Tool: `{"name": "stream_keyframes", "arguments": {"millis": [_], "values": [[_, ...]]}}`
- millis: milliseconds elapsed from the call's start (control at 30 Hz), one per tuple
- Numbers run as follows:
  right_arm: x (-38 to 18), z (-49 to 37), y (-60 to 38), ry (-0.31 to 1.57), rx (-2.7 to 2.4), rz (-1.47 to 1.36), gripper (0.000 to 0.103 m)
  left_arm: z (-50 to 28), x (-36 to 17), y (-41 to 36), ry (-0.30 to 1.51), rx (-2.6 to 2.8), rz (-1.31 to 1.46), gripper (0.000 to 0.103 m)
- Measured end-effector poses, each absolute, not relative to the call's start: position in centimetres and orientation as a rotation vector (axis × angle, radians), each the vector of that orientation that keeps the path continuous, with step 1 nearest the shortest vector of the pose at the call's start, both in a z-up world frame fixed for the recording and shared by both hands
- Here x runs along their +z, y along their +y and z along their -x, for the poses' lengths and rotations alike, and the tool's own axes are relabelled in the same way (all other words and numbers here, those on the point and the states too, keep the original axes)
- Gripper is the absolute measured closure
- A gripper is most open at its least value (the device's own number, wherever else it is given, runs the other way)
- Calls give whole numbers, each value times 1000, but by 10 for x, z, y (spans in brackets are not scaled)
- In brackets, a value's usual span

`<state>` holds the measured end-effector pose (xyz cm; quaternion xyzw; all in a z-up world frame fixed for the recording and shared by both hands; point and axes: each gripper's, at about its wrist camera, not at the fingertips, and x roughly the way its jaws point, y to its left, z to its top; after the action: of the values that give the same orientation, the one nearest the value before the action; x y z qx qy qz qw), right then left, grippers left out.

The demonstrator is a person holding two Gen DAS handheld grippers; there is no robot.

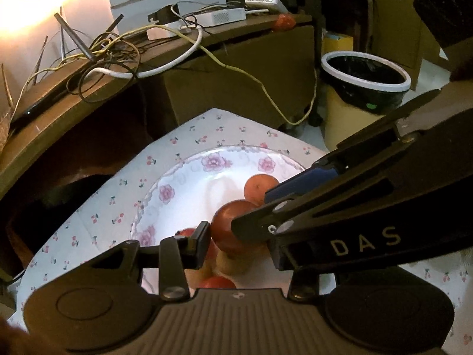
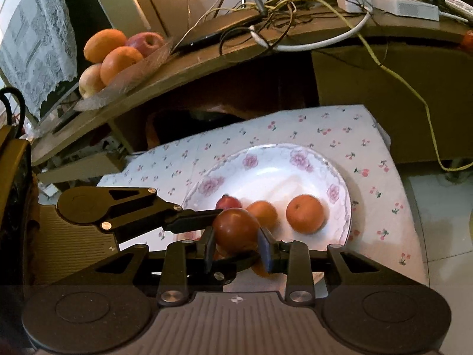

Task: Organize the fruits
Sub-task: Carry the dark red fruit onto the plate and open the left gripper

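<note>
The right gripper (image 2: 236, 248) clamps a red fruit (image 2: 235, 229) over the plate (image 2: 295, 153) (two oranges lie there). The left gripper (image 1: 236, 245) sits half-open beside it, gripping nothing.

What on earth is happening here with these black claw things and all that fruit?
A person is sorting fruit with a handheld two-finger gripper in each hand. The right gripper is clamped on a reddish-brown fruit just above a flowered plate, which sits on a cherry-print cloth. Two oranges and a small dark red fruit already lie on the plate. The left gripper reaches in beside the held fruit; whether it grips anything is unclear. More fruit sits in a clear dish on the desk behind.
</note>
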<state>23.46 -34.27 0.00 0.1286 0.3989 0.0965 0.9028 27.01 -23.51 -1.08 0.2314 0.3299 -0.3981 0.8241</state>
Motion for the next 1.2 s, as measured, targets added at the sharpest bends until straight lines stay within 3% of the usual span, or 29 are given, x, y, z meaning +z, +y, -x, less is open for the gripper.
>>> {"name": "stream_keyframes", "arguments": {"millis": [1200], "values": [[2, -235, -370, 758, 42, -337, 61, -280, -7, -234, 711, -801, -452, 47]]}}
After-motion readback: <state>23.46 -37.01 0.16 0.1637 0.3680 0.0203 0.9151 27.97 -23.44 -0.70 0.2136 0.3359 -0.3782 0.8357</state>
